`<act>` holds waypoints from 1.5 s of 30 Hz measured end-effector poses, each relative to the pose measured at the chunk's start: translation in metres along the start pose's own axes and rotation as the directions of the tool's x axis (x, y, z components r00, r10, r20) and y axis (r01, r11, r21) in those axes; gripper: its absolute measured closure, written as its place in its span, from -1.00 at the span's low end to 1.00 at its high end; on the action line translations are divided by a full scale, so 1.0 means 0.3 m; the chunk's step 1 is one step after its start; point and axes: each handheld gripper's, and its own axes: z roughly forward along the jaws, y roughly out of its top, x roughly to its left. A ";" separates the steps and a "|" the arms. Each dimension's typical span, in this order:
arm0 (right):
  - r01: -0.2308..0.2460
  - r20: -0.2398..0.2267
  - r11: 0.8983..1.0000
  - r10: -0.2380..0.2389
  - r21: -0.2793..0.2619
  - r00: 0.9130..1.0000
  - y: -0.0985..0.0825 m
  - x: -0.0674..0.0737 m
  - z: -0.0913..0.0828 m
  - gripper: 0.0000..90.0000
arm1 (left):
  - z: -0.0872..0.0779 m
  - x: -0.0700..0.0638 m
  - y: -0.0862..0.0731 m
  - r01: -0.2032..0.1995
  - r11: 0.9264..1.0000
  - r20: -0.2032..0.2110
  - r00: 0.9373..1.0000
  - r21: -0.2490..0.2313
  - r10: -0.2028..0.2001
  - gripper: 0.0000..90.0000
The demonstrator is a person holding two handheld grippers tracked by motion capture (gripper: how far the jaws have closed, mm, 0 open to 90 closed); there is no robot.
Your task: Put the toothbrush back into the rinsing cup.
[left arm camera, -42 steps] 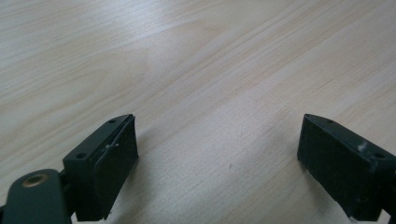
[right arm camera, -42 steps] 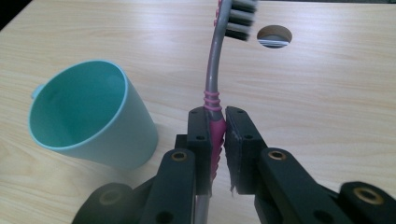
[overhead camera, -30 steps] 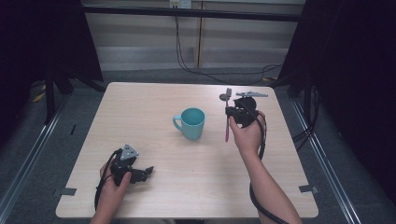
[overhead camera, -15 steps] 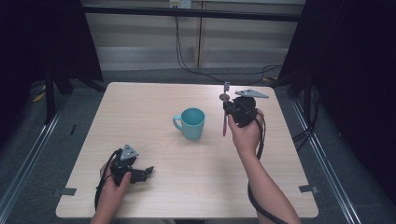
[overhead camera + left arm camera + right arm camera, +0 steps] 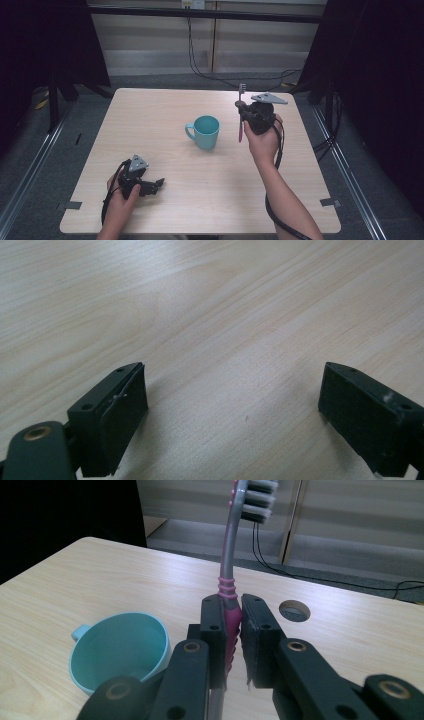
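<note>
I am clamping my right tongs (image 5: 234, 630) on the ribbed grip of a light, stiff pink-and-grey plastic toothbrush (image 5: 229, 570), upright right of centre beside the teal ceramic mug (image 5: 206, 131), while my left tongs (image 5: 235, 415) are lying apart on the pale wooden bench (image 5: 165, 107).

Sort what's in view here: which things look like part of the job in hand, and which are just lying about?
Likely in the job:
- toothbrush, held upright in the right gripper
- teal mug, upright beside it
- right gripper

Just there:
- left gripper, open and resting low on the table
- round hole in the table
- cables on the floor behind
</note>
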 end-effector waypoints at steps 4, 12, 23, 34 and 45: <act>0.007 -0.010 1.000 -0.007 -0.006 1.000 0.002 0.003 0.004 0.81 | 0.000 0.000 0.000 0.000 1.000 0.000 1.000 0.000 0.000 -0.74; 0.012 -0.015 1.000 -0.012 -0.014 1.000 0.012 0.012 0.011 0.81 | 0.000 0.000 0.000 0.001 1.000 -0.001 1.000 0.001 -0.001 -0.74; 0.030 -0.015 0.999 -0.031 -0.035 0.999 0.035 0.022 0.011 0.81 | 0.001 -0.002 0.000 0.006 1.000 -0.002 1.000 -0.004 -0.006 -0.74; 0.031 -0.024 0.998 -0.033 -0.053 0.999 0.040 0.028 0.020 0.81 | 0.000 -0.002 0.000 0.006 1.000 -0.002 1.000 -0.004 -0.006 -0.74; 0.045 -0.018 0.996 -0.046 -0.076 0.999 0.043 0.030 0.026 0.81 | 0.000 -0.002 -0.001 0.006 1.000 -0.001 1.000 -0.005 -0.006 -0.74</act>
